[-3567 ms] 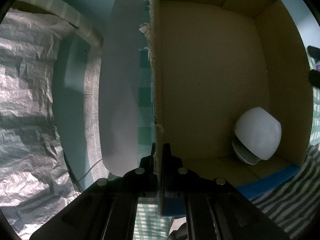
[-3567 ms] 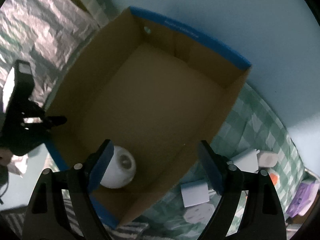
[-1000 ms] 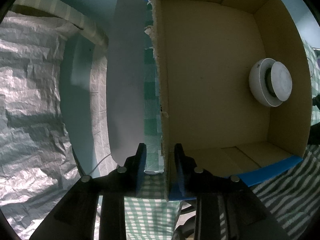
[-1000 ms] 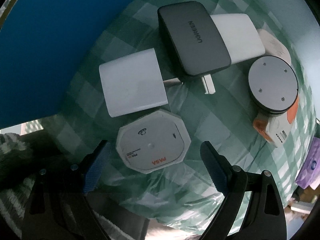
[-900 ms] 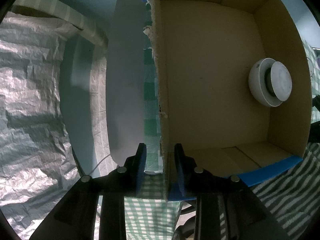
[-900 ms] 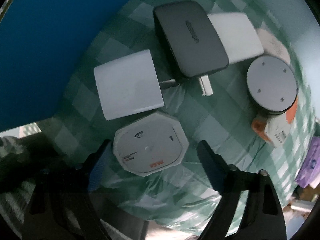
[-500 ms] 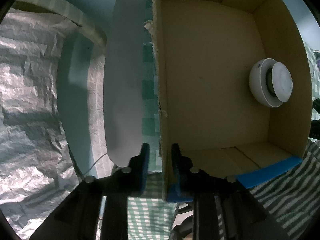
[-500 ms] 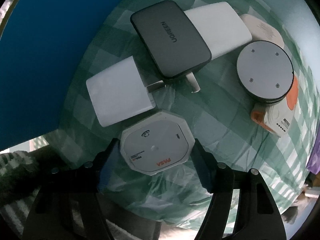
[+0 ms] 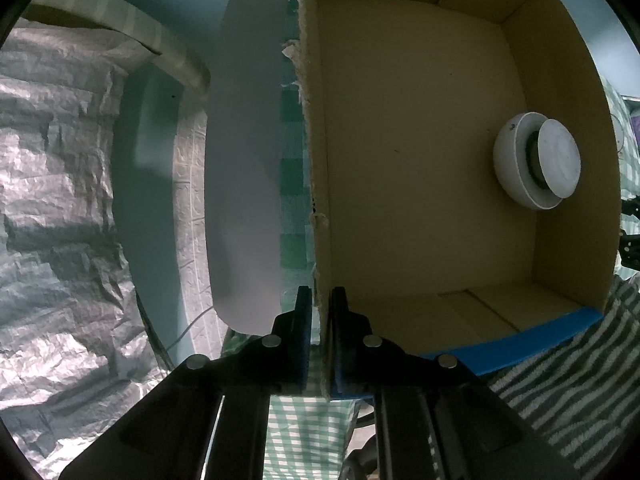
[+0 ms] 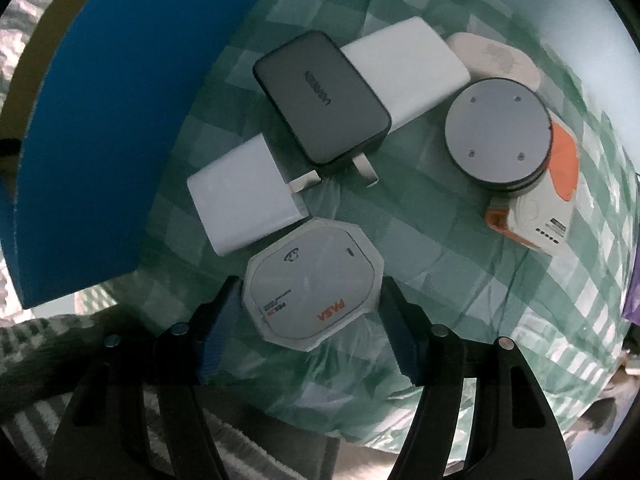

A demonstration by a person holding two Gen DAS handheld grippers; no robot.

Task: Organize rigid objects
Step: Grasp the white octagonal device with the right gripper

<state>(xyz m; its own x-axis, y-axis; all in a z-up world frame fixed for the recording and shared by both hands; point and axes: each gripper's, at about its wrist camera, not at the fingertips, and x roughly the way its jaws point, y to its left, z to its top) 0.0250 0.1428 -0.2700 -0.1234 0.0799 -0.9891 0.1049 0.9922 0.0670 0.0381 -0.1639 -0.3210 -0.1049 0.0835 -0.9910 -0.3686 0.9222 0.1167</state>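
Right wrist, fingers [image 10: 224,316] flanking octagonal device [image 10: 312,286], barely apart

A green checked cloth [image 10: 420,256] covers the tabletop. On it lie an eight-sided white gadget [image 10: 312,288] at 6 o'clock, a white plug [image 10: 246,196], a dark charger [image 10: 320,96], and a round grey disc [image 10: 498,136] at 3 o'clock.

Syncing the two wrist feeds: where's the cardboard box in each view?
Left wrist: cardboard box fills the centre and right, open interior showing, left gripper clamped on its near wall.
Right wrist: only its blue outer wall, at left.
Shared landmark: green checked cloth under the box.
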